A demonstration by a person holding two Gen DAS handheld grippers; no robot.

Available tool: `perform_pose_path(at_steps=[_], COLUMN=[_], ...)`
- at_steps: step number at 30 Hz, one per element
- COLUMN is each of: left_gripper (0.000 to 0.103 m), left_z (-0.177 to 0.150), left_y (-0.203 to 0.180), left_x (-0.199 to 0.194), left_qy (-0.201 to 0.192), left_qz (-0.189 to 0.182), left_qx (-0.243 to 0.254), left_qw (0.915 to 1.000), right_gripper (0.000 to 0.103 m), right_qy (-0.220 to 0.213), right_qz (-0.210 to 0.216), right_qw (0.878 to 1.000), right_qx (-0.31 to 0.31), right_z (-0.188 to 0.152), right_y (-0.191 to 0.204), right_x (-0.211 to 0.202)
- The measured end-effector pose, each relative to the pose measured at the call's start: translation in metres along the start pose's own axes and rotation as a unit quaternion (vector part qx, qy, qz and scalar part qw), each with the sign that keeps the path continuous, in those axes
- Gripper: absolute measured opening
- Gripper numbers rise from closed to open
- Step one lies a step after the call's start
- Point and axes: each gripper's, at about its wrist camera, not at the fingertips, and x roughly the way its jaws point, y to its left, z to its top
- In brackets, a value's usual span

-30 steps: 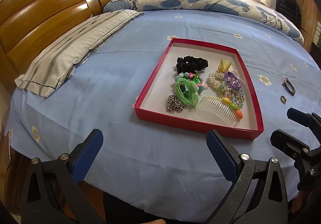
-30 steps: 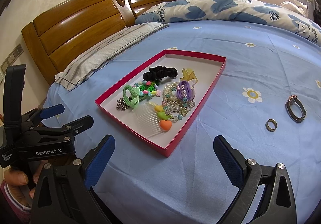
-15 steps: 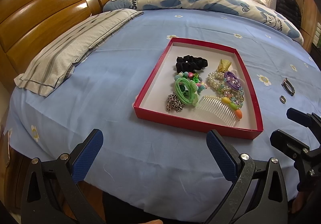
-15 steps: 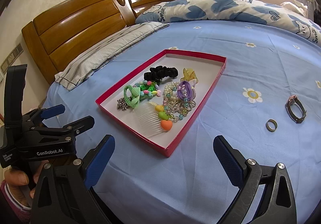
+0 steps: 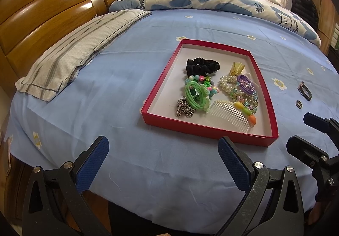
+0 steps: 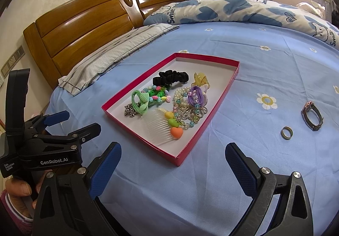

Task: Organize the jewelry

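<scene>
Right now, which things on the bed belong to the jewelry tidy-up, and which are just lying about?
Job:
shallow red cardboard tray with hair ties, beads and a clear plastic comb
small dark metal ring, loose on the sheet
dark strap watch, loose beside it

Lying about:
grey striped pillow
blue heart-print quilt

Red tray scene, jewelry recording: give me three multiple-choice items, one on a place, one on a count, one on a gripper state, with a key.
1. Where does the ring lie?
A. in the red tray
B. on the blue sheet beside the tray
C. on the pillow

2. How many pieces lie on the sheet outside the red tray?
A. two
B. four
C. none

3. How do the right gripper fingers stand?
A. shut on the comb
B. shut on nothing
C. open, holding nothing

Key: 1 B, the ring rests on bare blue sheet; 2 A, only ring and watch; 3 C, the fingers stand wide apart above the sheet.
</scene>
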Motion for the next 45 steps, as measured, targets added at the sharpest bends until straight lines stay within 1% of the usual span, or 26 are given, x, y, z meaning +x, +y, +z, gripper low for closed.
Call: perform_pose_path(at_steps=[45], left_gripper=[0.103], left_z=[0.0026], left_y=[-0.0018], left_x=[0.0007], left_qy=[-0.001], left_qz=[-0.001], left_qx=[0.004], left_qw=[1.0], right_gripper=[0.1], right_qy=[-0.001], right_qz=[0.001], right_qw=[1.0], right_qx=[-0.002], right_z=[0.0042], right_y=[0.0015], right_x=[-0.0032])
